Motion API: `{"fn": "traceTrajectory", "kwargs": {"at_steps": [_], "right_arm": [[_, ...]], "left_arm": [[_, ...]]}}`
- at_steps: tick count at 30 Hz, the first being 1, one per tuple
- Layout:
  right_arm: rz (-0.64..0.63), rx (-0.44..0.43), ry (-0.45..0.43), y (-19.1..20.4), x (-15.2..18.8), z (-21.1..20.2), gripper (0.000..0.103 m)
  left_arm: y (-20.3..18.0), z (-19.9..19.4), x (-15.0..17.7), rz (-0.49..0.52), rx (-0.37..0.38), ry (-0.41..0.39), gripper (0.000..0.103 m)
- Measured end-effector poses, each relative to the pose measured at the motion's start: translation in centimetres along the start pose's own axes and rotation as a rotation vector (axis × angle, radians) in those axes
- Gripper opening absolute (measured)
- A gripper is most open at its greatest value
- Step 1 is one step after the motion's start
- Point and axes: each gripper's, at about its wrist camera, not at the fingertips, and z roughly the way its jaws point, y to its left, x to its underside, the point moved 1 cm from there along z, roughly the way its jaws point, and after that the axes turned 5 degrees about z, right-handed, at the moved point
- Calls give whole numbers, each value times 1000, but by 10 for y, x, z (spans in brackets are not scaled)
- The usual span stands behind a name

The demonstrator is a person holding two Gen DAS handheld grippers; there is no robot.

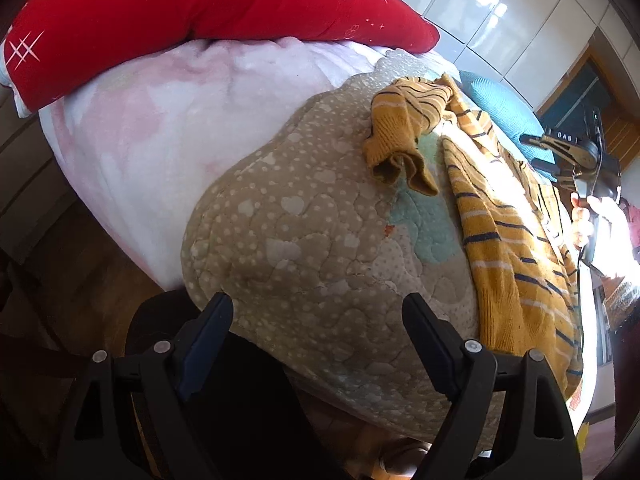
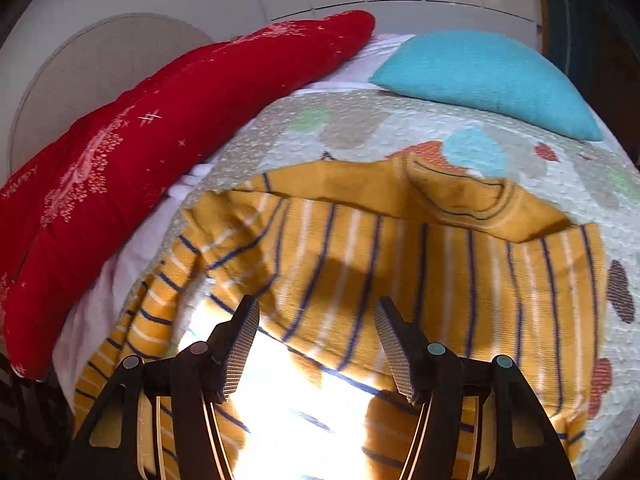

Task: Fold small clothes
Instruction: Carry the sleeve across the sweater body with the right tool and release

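A small mustard-yellow sweater with navy and white stripes [image 2: 400, 264] lies spread on a quilted bed cover [image 2: 360, 128], collar at the far side. In the left wrist view the sweater [image 1: 512, 240] lies at the right, one sleeve [image 1: 404, 136] bunched toward the middle of the cover [image 1: 304, 240]. My left gripper [image 1: 318, 312] is open and empty, low over the quilt's near edge, well left of the sweater. My right gripper [image 2: 316, 316] is open and empty just above the sweater's body; it also shows in the left wrist view [image 1: 560, 156] at the sweater's far side.
A red patterned quilt [image 2: 140, 152] lies along the left of the bed, over a pale pink blanket [image 1: 160, 128]. A turquoise pillow [image 2: 488, 76] sits at the head. White wardrobe doors [image 1: 500, 12] stand behind. Wooden floor [image 1: 92, 272] lies beside the bed.
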Motion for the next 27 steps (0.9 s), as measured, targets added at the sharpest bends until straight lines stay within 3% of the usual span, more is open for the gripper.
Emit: {"fn": "traceTrajectory", "kwargs": {"at_steps": [6,8,11,13,15,16,18,19,21,24,27], "right_arm": [[117,310,-159,-98,10,-44,68],[215,320,-170,-137,11,-55,74],[316,258,-131,-174,13,-54,74],[301,254,-78,-177,14,-41,75],[252,310,-22,-174,15,-20,75],[227,315,5,-173,15,-9,72],[228,276,20,-173,18,0,26],[230,263,7,-171,17,-4,17],[222,252,-20,-174,13,-17,12],[236,360,-59,-191,7,-38,10],[281,423,3,-215,13,-31,13]], "left_arm": [[-4,3,0,10,-14,18,86],[-7,4,0,13,-21,27,86],[-14,5,-2,33,-27,25,86],[-21,6,-3,49,-30,27,86],[-27,7,-3,60,-29,34,86],[-30,7,-3,65,-29,38,86],[-35,6,-3,78,-32,41,86],[-37,4,-3,85,-37,39,86],[-38,3,-3,91,-51,34,86],[-36,7,-6,78,-58,37,86],[-37,13,-5,69,-46,56,86]]}}
